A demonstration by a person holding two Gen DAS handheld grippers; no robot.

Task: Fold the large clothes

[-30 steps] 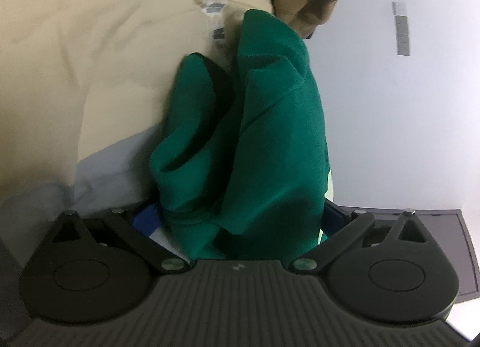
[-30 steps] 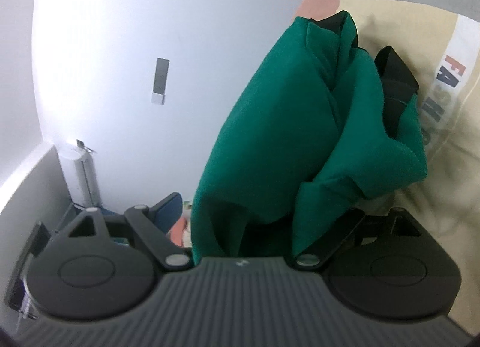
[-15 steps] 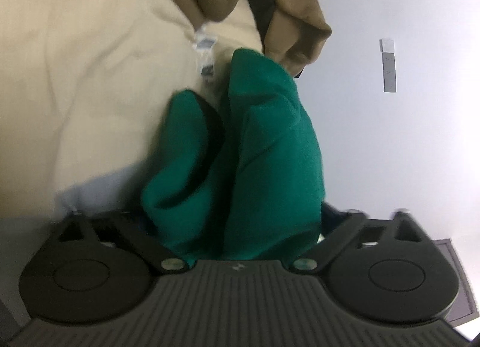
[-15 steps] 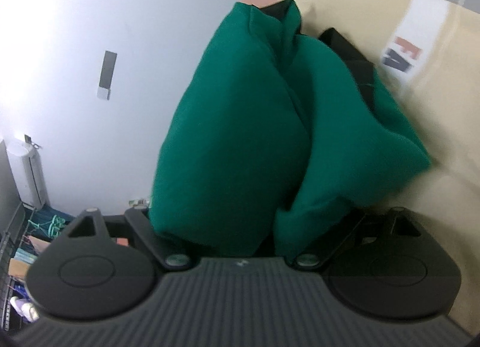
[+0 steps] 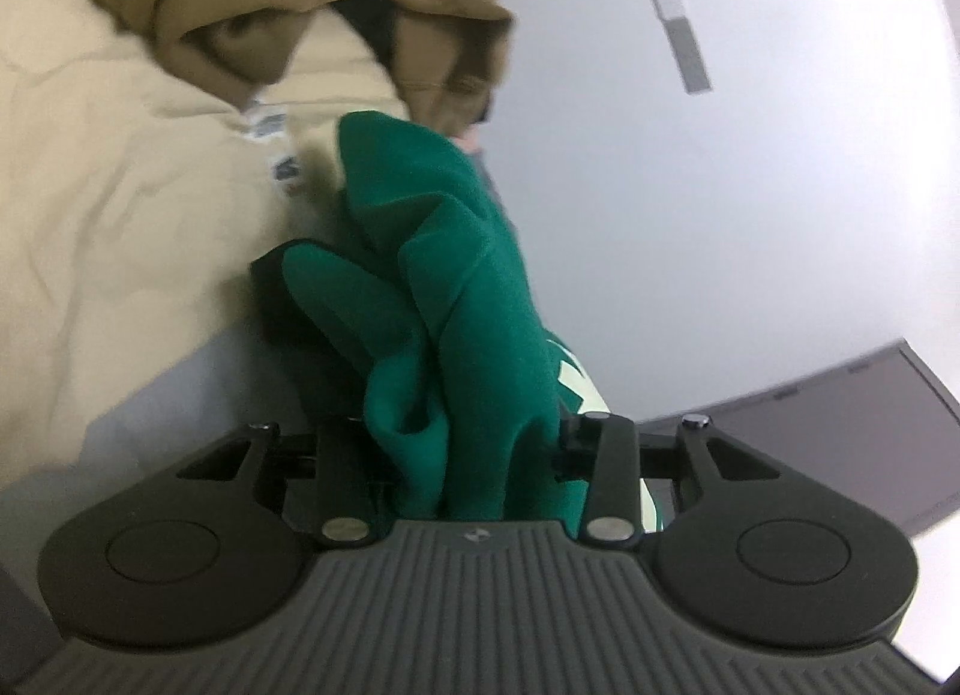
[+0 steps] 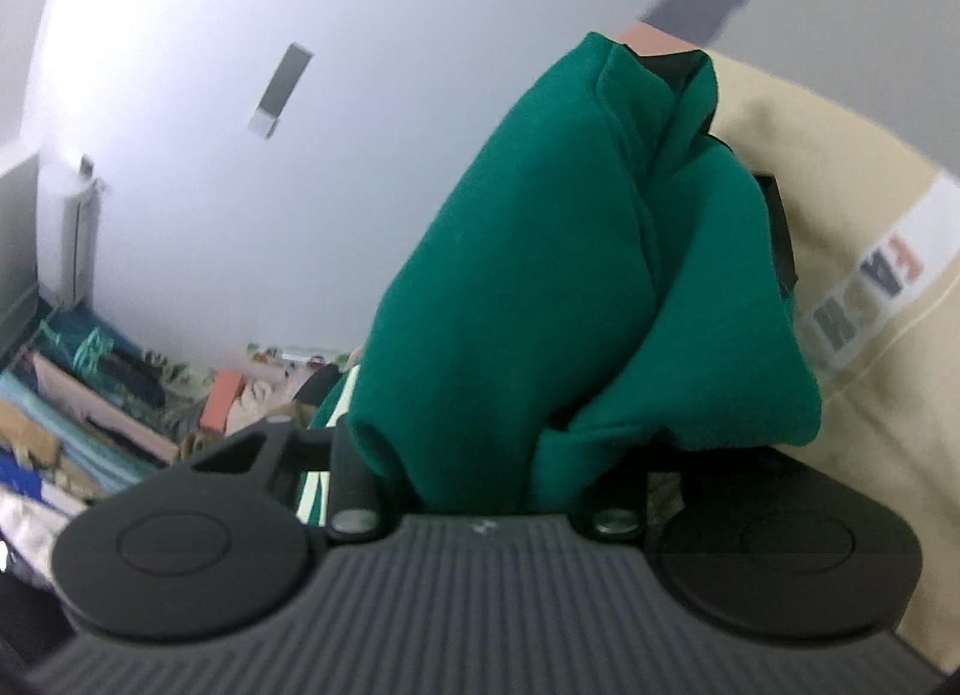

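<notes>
A green garment [image 5: 456, 299] is bunched up and held in the air against a person's cream sweatshirt [image 5: 150, 185]. My left gripper [image 5: 468, 449] has a thick fold of it between its jaws, which are closing and squeeze the cloth; the fingertips are hidden under the fabric. In the right wrist view the same green garment [image 6: 540, 275] fills the middle. My right gripper [image 6: 480, 461] grips another bunch of it, its jaws closing too and its fingertips covered. Pale stripes of the garment [image 6: 315, 491] hang below.
The cream sweatshirt with printed letters [image 6: 864, 287] is close on the right. Brown fabric [image 5: 300, 5] hangs above the left gripper. A pile of mixed clothes [image 6: 90, 395] lies at lower left, below a white wall unit [image 6: 78, 239]. A dark grey panel [image 5: 840, 425] stands at right.
Both grippers' jaws have drawn in on the green cloth, which now sits tighter between them. Both views have rolled, and the left gripper has risen toward the brown fabric.
</notes>
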